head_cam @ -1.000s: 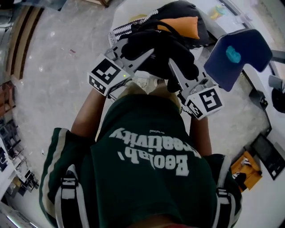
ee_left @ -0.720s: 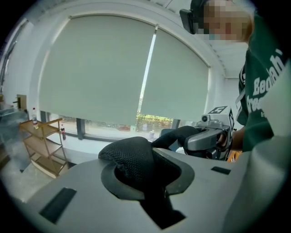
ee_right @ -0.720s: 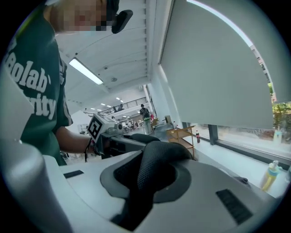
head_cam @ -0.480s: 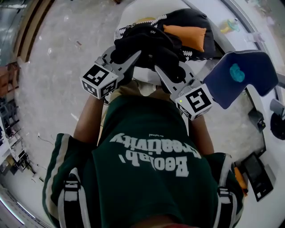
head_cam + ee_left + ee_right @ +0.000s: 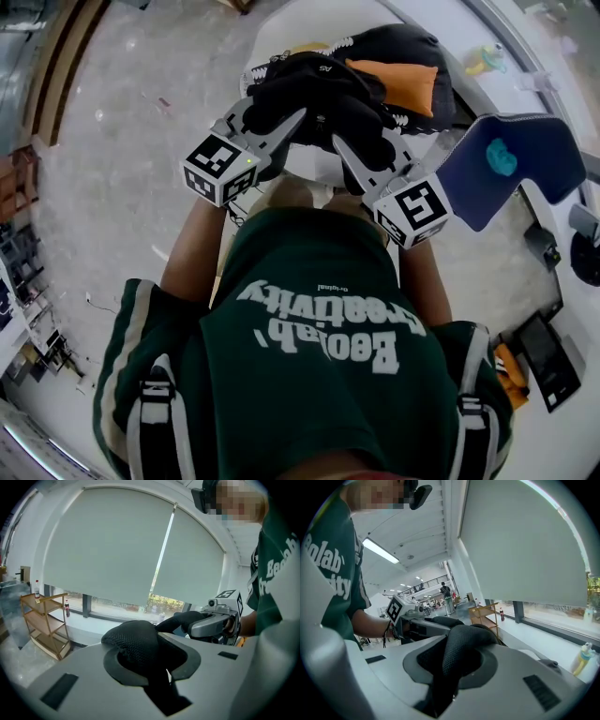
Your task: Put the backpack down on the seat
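White seat (image 5: 319, 23) lying ahead of and below fingers. Black backpack (image 5: 394, 56) hanging over it, just beyond fingertips, long axis running away from person. Left gripper (image 5: 291, 117) and right gripper (image 5: 352, 142) sitting equally near, fingers narrow, each pinching mesh strap (image 5: 136, 641).

Backpack (image 5: 412, 70): black, orange panel, white-toothed zip edge, bulk just beyond both claws, more on the right claw's side. Its padded black mesh straps (image 5: 319, 89) bunch up between the two claws. One strap (image 5: 136, 641) is pinched in the left claw (image 5: 298, 117), and a strap (image 5: 464, 651) loops up out of the right claw (image 5: 339, 142), also clamped. Seat (image 5: 309, 23): white, rounded, under and beyond the backpack, ahead of both claws. Can't tell if the backpack touches it.
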